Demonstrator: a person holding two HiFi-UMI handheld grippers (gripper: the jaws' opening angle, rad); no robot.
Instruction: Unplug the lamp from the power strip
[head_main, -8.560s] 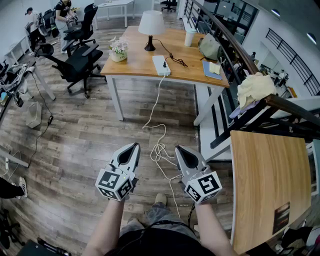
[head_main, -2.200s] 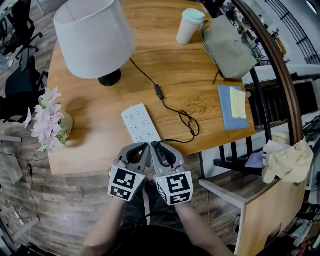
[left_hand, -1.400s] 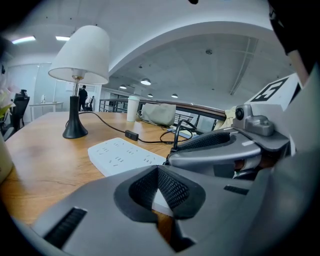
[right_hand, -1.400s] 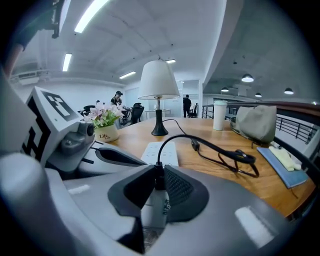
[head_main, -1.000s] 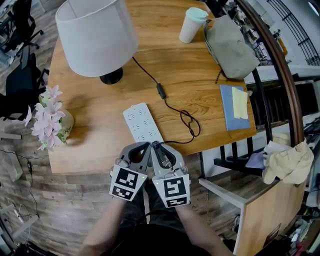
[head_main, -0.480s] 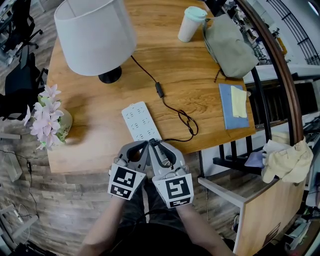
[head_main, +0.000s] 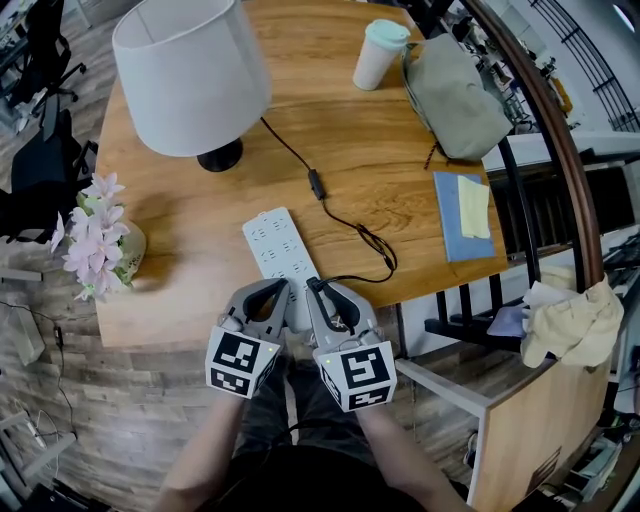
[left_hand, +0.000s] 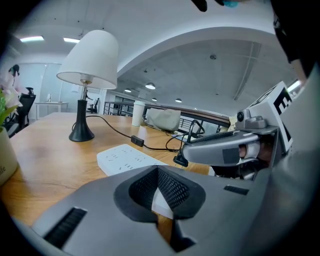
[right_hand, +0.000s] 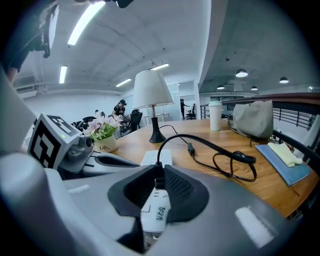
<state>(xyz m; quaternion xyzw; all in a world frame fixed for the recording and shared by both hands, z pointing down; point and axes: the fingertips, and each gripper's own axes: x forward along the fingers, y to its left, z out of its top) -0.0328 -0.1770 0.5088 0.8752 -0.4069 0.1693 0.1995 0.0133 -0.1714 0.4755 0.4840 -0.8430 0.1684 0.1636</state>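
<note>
The white-shaded lamp (head_main: 190, 75) stands at the back left of the wooden desk (head_main: 200, 290). Its black cord (head_main: 340, 215) runs past an inline switch, loops, and ends at a white plug (right_hand: 156, 210). My right gripper (head_main: 312, 287) is shut on that plug at the near end of the white power strip (head_main: 275, 245). Whether the prongs sit in the strip is hidden. My left gripper (head_main: 283, 288) lies beside it, shut, with its tips over the strip's near end; strip and desk show through the gap behind its pads (left_hand: 172, 187).
A pot of pink flowers (head_main: 95, 245) stands at the desk's left edge. A lidded cup (head_main: 378, 52), a grey bag (head_main: 455, 95) and a blue notebook (head_main: 465, 215) lie along the right side. A dark railing (head_main: 545, 150) runs past the desk on the right.
Both grippers stay at the strip's near end. They have drawn slightly apart, so a strip of white shows between them.
</note>
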